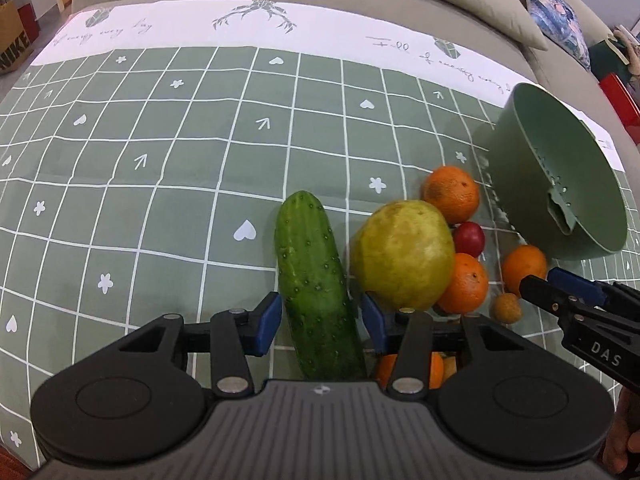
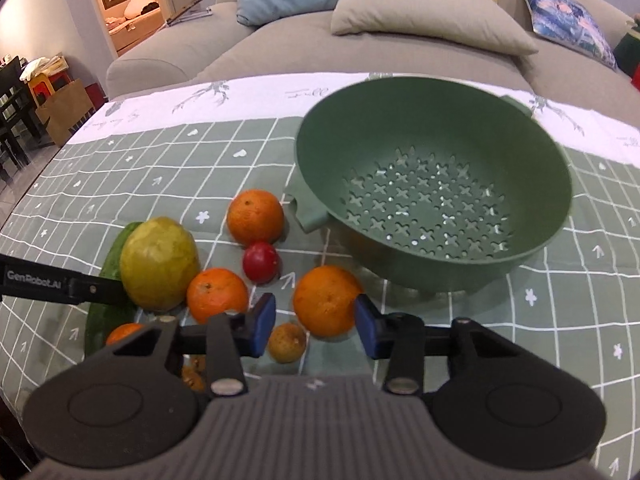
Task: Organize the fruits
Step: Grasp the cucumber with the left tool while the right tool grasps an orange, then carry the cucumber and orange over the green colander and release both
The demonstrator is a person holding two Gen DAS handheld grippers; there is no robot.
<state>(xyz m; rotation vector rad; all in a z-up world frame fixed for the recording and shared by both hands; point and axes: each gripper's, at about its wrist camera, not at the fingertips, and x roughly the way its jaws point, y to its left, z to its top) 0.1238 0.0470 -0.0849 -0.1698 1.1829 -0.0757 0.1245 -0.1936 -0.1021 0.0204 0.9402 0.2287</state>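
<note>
A green cucumber (image 1: 316, 280) lies on the checked cloth, and my left gripper (image 1: 320, 326) is shut on its near half, blue pads against both flanks. Right of it sit a big yellow-green fruit (image 1: 402, 254), oranges (image 1: 452, 194), a small red fruit (image 1: 469, 238) and a small brown fruit (image 1: 507, 308). My right gripper (image 2: 316, 322) stands open around another orange (image 2: 326, 300): the right pad meets its side, the left pad stays a little apart. The brown fruit (image 2: 287, 342) lies just below that gap. A green colander (image 2: 360, 132) stands behind, with nothing in it.
The table is covered by a green checked cloth (image 1: 140, 200) with a white border. A grey sofa (image 2: 360, 52) with several cushions runs along its far edge. A paper bag (image 2: 68, 108) and dark chairs stand off the left side. One more orange (image 1: 436, 368) hides under my left gripper.
</note>
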